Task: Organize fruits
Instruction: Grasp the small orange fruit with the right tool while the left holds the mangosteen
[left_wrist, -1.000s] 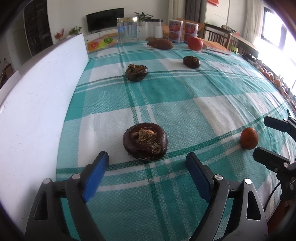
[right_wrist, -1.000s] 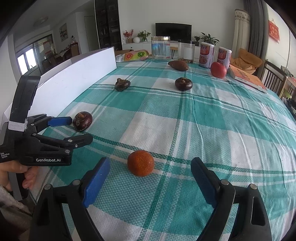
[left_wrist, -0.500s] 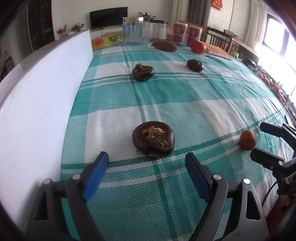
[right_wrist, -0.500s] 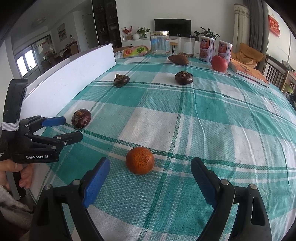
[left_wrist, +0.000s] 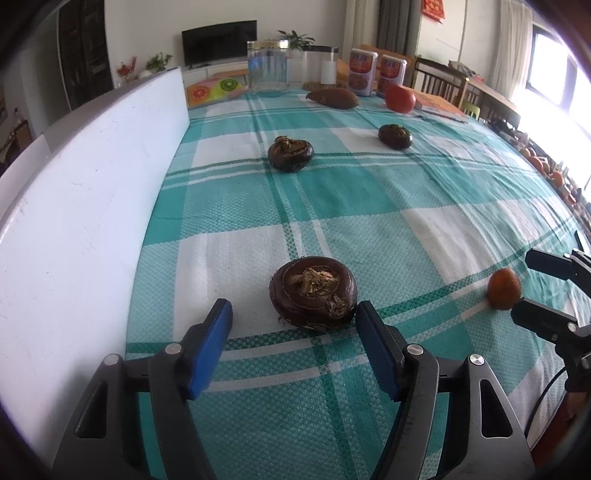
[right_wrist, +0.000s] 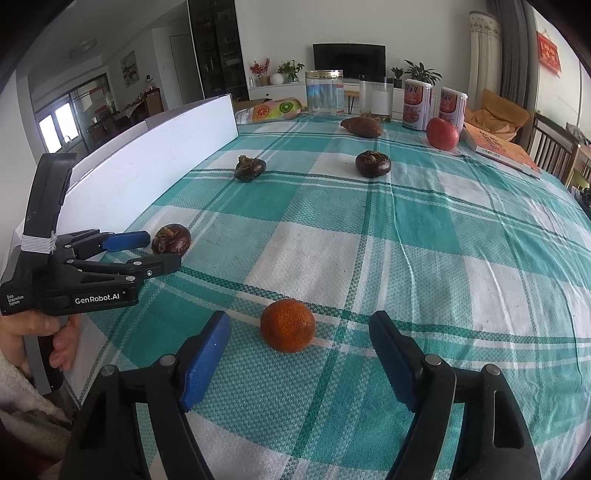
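Note:
A dark brown water chestnut (left_wrist: 313, 291) lies on the green plaid tablecloth just in front of my open left gripper (left_wrist: 293, 317); its right finger tip is next to the fruit. It also shows in the right wrist view (right_wrist: 171, 239). A small orange tangerine (right_wrist: 288, 325) lies just ahead of my open right gripper (right_wrist: 299, 332), and shows in the left wrist view (left_wrist: 504, 288). Two more water chestnuts (left_wrist: 290, 153) (left_wrist: 395, 136) lie farther back. Both grippers are empty.
A white board (left_wrist: 74, 206) stands along the table's left edge. At the far end are a sweet potato (left_wrist: 332, 98), a tomato (left_wrist: 400, 99), two jars (left_wrist: 268, 70), two cans (left_wrist: 363, 76) and a book (right_wrist: 498, 147).
Both grippers have moved forward toward their fruits and their jaws have narrowed somewhat. The water chestnut now sits at the left fingertips, the tangerine close before the right ones.

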